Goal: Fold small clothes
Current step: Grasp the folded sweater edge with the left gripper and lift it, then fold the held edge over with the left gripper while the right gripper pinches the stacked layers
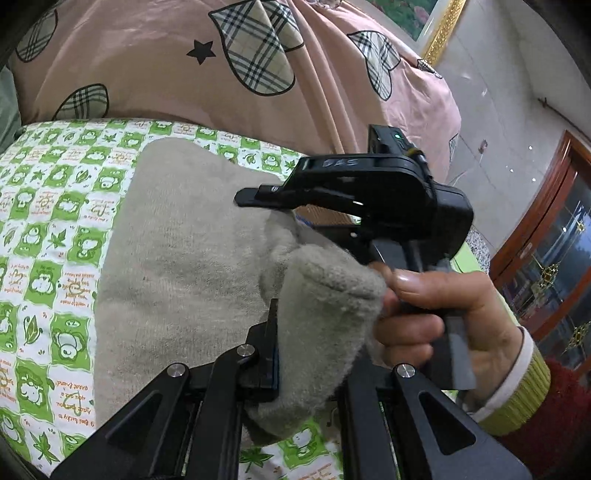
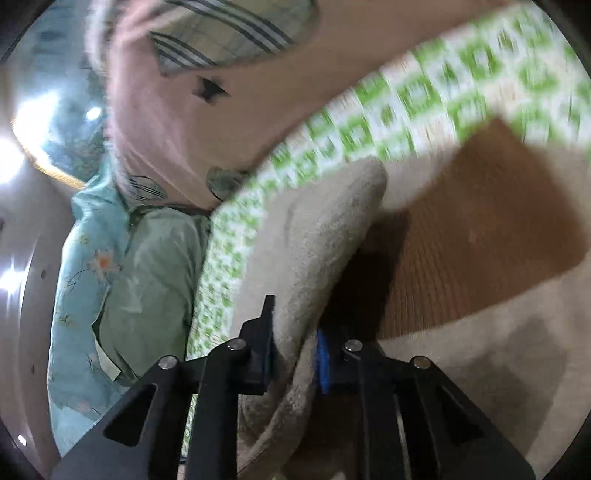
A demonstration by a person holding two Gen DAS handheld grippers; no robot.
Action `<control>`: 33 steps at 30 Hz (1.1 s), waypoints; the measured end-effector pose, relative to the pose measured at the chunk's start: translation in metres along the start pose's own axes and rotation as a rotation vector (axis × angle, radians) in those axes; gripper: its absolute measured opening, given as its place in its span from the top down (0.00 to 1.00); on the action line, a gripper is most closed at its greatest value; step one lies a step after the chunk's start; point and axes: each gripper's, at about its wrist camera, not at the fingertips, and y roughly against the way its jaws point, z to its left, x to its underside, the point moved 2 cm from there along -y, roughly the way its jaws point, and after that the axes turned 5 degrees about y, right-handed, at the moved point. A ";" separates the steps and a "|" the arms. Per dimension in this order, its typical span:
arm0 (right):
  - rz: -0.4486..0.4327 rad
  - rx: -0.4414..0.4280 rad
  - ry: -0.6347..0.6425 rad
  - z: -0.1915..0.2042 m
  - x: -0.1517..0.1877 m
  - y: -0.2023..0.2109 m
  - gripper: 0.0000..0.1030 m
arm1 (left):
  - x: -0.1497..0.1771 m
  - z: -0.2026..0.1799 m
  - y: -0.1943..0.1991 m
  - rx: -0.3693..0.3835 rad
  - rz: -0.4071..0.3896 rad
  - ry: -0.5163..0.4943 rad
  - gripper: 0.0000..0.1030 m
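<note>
1. Here, the beige garment (image 1: 177, 258) lies spread on a green-and-white checked sheet (image 1: 48, 236) that covers the bed, with one thick fuzzy edge lifted off the flat part.
2. The left claw (image 1: 314, 354) is clamped on that raised fold: the fleece bunches up between its black fingers (image 1: 267, 354) and bulges above them.
3. The right claw (image 2: 293, 350) grips the same garment (image 2: 332, 229) too; in the right wrist view a rolled band of the cloth runs up between its two fingers, and a blue pad (image 2: 323, 354) presses against the fabric on one side.
4. In the left wrist view the right claw's black body (image 1: 388, 195) sits just above and beside the lifted fold, its tips reaching over the flat cloth.
5. The person's right hand (image 1: 443, 317) wraps the handle of that tool, the thumb touching the fuzzy edge; a white and yellow-green cuff with a red sleeve (image 1: 535, 406) shows at the wrist.
6. A pink quilt (image 1: 184, 74) with plaid hearts and black stars is heaped behind the sheet, touching its far edge.
7. The right wrist view is blurred, yet it shows a pale green flowered cloth (image 2: 122, 288) lying beside the sheet, and a brown ribbed patch (image 2: 480, 236) next to the beige cloth.
8. A gold picture frame (image 1: 439, 29) and a dark wooden cabinet (image 1: 546, 236) stand in the background.
</note>
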 end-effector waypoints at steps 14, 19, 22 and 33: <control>-0.004 0.252 0.082 -0.067 0.001 0.068 0.82 | 0.010 -0.089 -0.058 0.126 0.078 -0.067 0.93; -0.012 0.277 0.098 -0.070 0.003 0.063 0.81 | 0.027 -0.079 -0.081 0.093 0.130 -0.051 0.93; -0.015 0.315 0.120 -0.063 0.007 0.071 0.78 | 0.026 -0.075 -0.084 0.107 0.139 -0.037 0.91; -0.053 0.311 0.055 -0.048 0.053 0.123 0.23 | 0.033 -0.063 -0.015 0.170 0.128 -0.051 0.31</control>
